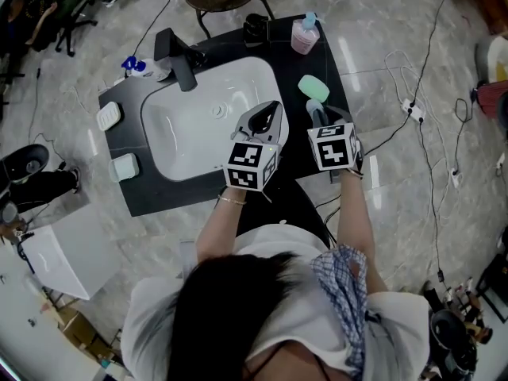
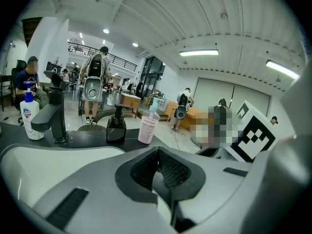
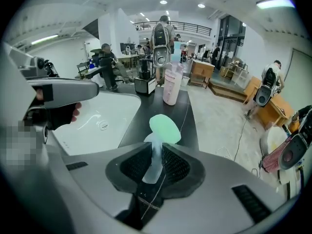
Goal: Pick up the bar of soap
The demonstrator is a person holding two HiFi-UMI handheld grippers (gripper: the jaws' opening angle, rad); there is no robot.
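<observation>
Right gripper (image 1: 318, 117): the jaws are nearly together and press from both sides on a pale, bluish-white translucent bar of soap (image 3: 155, 152), which stands on edge between the ribbed black pads.
Soap's place: at the right of the dark countertop (image 1: 286, 55), right of the white basin (image 1: 184, 127), with its top edge poking out past the jaw tips. The head view shows it (image 1: 315, 105) at the gripper's front end.
Contact with the counter: cannot be told from any view.
Beyond the soap: a mint-green oval piece (image 3: 165, 128) lies flat on the countertop just past the jaw tips. The two overlap in the right gripper view, so whether they touch is unclear.
Left gripper (image 2: 158, 167): the jaws are closed pad against pad, with nothing between them. In the head view it hangs over the right side of the basin (image 1: 266, 117), level with the right gripper and apart from it.
Back of the counter: a pink pump bottle (image 1: 305, 34) stands at the far right corner, with a black pump dispenser (image 1: 255, 27) just left of it.
Behind the basin: a black angular tap (image 1: 178, 54) and, further left, a white bottle with a blue top (image 1: 139, 67).
</observation>
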